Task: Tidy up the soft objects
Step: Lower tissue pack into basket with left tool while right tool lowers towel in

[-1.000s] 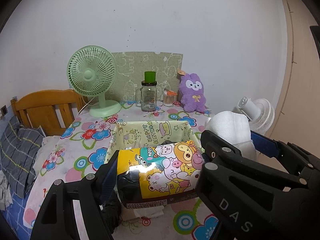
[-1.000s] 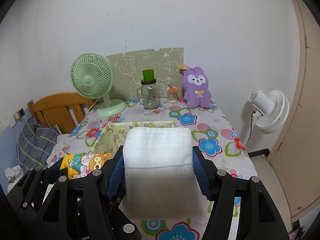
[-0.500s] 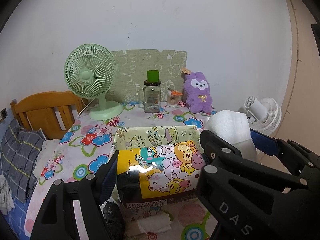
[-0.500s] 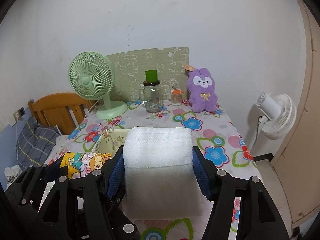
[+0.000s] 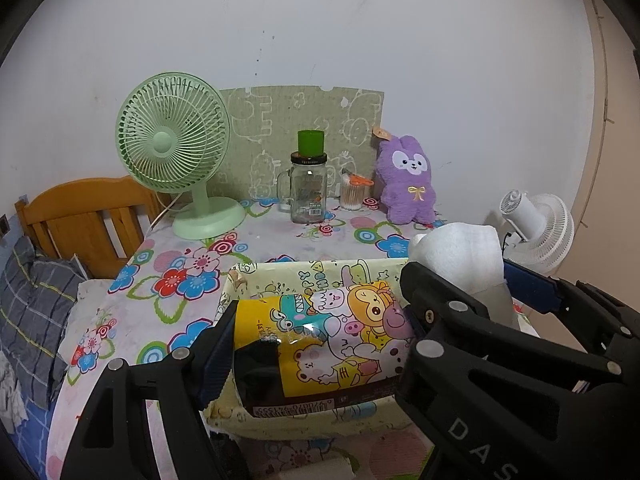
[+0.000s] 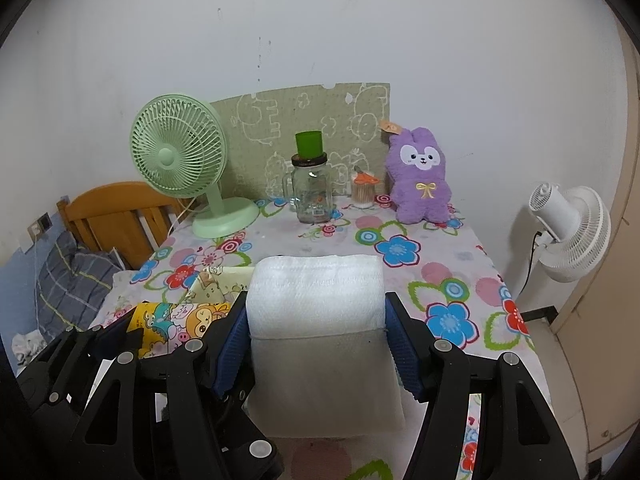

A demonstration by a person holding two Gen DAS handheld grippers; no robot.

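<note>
In the left wrist view, the left gripper (image 5: 320, 344) had its 2 black jaws spread wide and pressed on both ends of a soft plastic pack printed with bright cartoon animals (image 5: 328, 340). The pack hung just over a pale yellow fabric box with little drawings on it (image 5: 304, 276), which sat on the table with the flowery cloth (image 5: 188, 264). To the right, the other claw showed with its white bundle. Far back stood a green desk fan (image 5: 176, 152), a glass jar mug with a green cup on top (image 5: 306, 184) and a fluffy purple bunny toy (image 5: 408, 180). In the right wrist view, the right gripper (image 6: 316, 340) was about half open, and its blue pads squeezed the 2 sides of a folded white fluffy cloth (image 6: 316, 300). The cloth was up in the air, near the box's right side, with the box corner peeking out to its left. I think 2 things could go wrong. The 2 claws were very close, so they could bump if both went for the box together. The shiny pack could also slip, or catch the floppy rim and fold the box in.
</note>
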